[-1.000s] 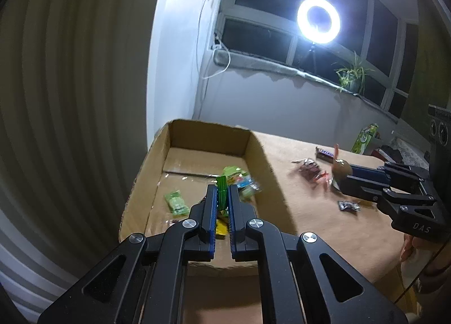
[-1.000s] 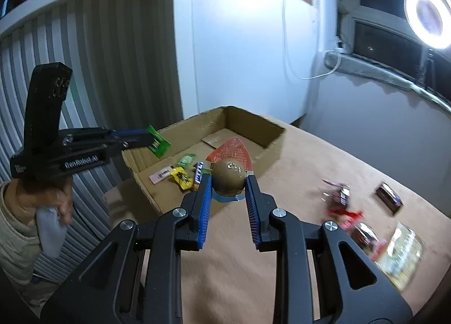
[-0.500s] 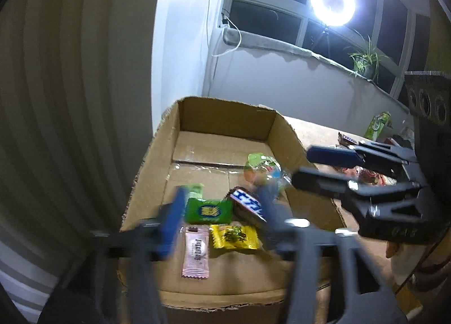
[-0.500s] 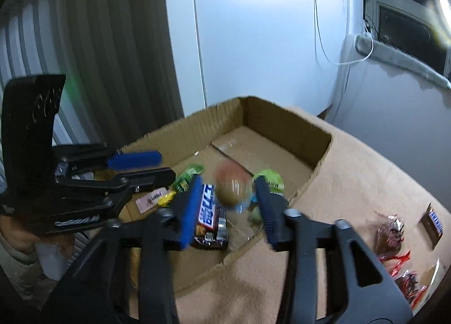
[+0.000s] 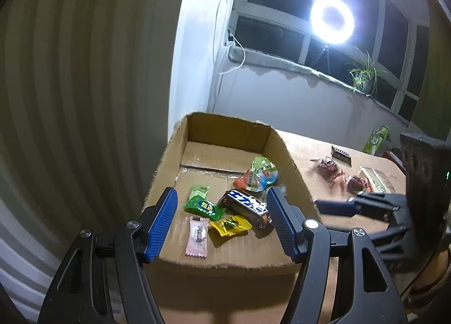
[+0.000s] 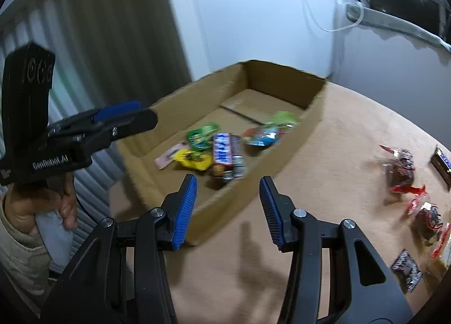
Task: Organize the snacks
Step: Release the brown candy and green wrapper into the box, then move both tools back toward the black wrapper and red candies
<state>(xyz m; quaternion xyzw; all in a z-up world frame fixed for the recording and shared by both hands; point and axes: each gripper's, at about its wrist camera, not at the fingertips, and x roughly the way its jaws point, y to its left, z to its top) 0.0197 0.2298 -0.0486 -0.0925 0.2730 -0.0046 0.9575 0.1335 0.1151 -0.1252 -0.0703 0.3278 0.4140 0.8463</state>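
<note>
Both the left gripper (image 5: 221, 221) and right gripper (image 6: 228, 209) stood wide and empty at the box's (image 5: 166, 160) near edge, their jaws just opened; snacks (image 5: 243, 205) lay inside.

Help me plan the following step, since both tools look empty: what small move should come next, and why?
Probably swing the right tool toward the red-wrapped snacks on the table and pick one up. Both it and the left tool are open and empty, and several snacks already lie in the cardboard box.
</note>
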